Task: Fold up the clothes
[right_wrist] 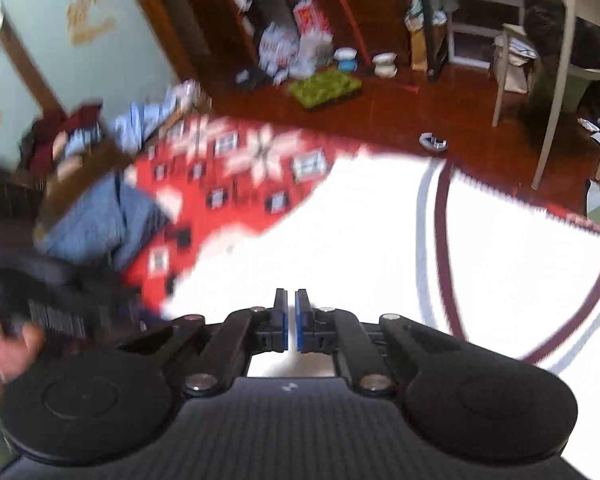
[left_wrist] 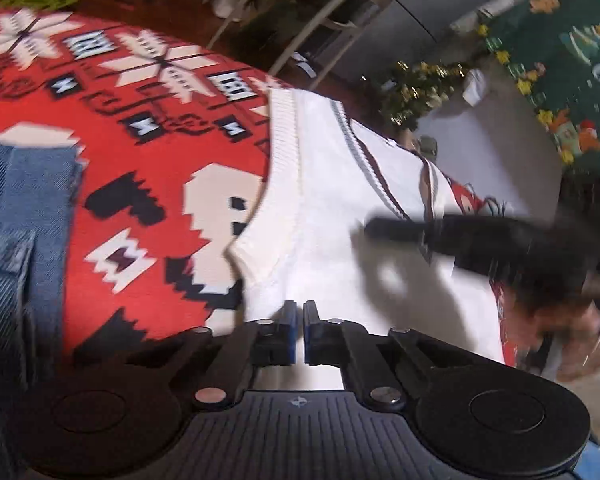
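A white knit vest point(left_wrist: 320, 200) with a striped V-neck lies spread on a red patterned rug point(left_wrist: 148, 168). In the left wrist view my left gripper point(left_wrist: 300, 312) sits at the vest's near edge, its blue pads pressed together with white fabric showing in the slit between them. My right gripper point(left_wrist: 374, 229) is a dark blur hovering over the vest's right half and casts a shadow on it. From the right wrist view the right gripper point(right_wrist: 291, 304) is shut above the flat vest point(right_wrist: 380, 240), left of the V-neck, with nothing clearly pinched. A hand point(right_wrist: 8, 344) holds the blurred left gripper at far left.
Folded blue jeans point(left_wrist: 20, 220) point(right_wrist: 96, 220) lie on the rug's left side. Beyond the rug on the wooden floor stand a pale chair point(right_wrist: 580, 60), a green mat point(right_wrist: 324, 88), small bowls point(right_wrist: 384, 64) and a cluttered shelf. A small decorated tree point(left_wrist: 420, 88) stands beyond the vest.
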Demonstrator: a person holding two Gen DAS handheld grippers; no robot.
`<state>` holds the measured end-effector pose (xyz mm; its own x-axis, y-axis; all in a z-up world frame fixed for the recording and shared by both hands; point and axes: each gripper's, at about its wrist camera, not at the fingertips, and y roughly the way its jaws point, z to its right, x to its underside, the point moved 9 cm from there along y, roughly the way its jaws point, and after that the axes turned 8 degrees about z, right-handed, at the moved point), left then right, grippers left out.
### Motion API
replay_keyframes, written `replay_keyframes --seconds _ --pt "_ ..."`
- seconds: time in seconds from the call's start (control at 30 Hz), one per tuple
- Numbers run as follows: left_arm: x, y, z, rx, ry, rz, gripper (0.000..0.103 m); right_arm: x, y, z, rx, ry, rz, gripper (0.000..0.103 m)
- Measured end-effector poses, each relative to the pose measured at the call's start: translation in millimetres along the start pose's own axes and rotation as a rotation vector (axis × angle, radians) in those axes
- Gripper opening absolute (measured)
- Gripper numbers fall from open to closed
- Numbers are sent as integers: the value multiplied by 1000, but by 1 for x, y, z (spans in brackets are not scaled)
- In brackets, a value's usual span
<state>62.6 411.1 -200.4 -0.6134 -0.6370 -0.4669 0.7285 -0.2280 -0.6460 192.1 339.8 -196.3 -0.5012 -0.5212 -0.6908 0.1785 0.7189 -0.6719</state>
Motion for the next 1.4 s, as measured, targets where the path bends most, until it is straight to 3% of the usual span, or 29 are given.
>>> replay_keyframes --seconds 0.13,0.43,0.57,0.67,0.87,0.97,1.4 --pt "-6 -2 -4 -5 -32 29 3 13 4 1 36 -15 5 0" --pt "-39 23 15 -56 -75 133 3 -30 41 7 127 40 69 0" --pt "-51 36 22 -60 -90 174 4 -42 43 7 147 41 79 6" --pt "-50 35 24 -45 -117 176 4 -35 23 12 130 38 66 6" --pt "-30 38 34 -64 -37 139 4 4 -9 28 139 -17 -17 6" --pt "-33 46 38 -83 0 149 4 5 -8 33 131 -21 0 5" --pt "-96 86 22 -105 -85 252 3 -56 47 80 201 149 100 0"
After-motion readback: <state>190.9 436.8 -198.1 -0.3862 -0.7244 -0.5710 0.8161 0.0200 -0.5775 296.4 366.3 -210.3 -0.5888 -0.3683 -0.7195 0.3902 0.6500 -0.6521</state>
